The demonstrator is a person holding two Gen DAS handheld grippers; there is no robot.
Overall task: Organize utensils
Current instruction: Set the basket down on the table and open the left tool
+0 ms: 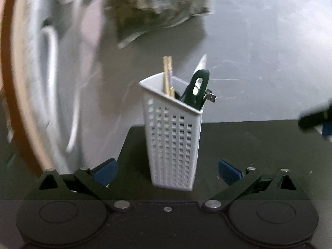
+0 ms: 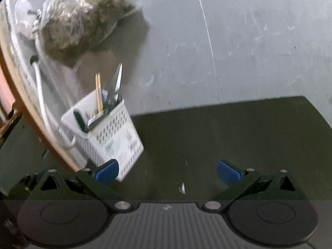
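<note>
A white perforated utensil holder (image 1: 173, 139) stands on a dark mat (image 1: 249, 145), right between the tips of my open left gripper (image 1: 167, 172). It holds wooden chopsticks (image 1: 167, 74), dark green-handled scissors (image 1: 197, 89) with the blade up, and a small metal piece (image 1: 210, 98). In the right wrist view the holder (image 2: 105, 134) sits at the left with the chopsticks (image 2: 98, 95) and scissors (image 2: 115, 85) sticking up. My right gripper (image 2: 168, 171) is open and empty, its left fingertip (image 2: 108, 170) just in front of the holder's lower corner.
A clear plastic bag of grey-green stuff (image 2: 83, 18) lies against the grey wall (image 2: 228, 41) behind the holder. A white cable (image 2: 41, 95) and a brown curved edge (image 2: 25, 103) run along the left. The dark mat (image 2: 228, 137) stretches to the right.
</note>
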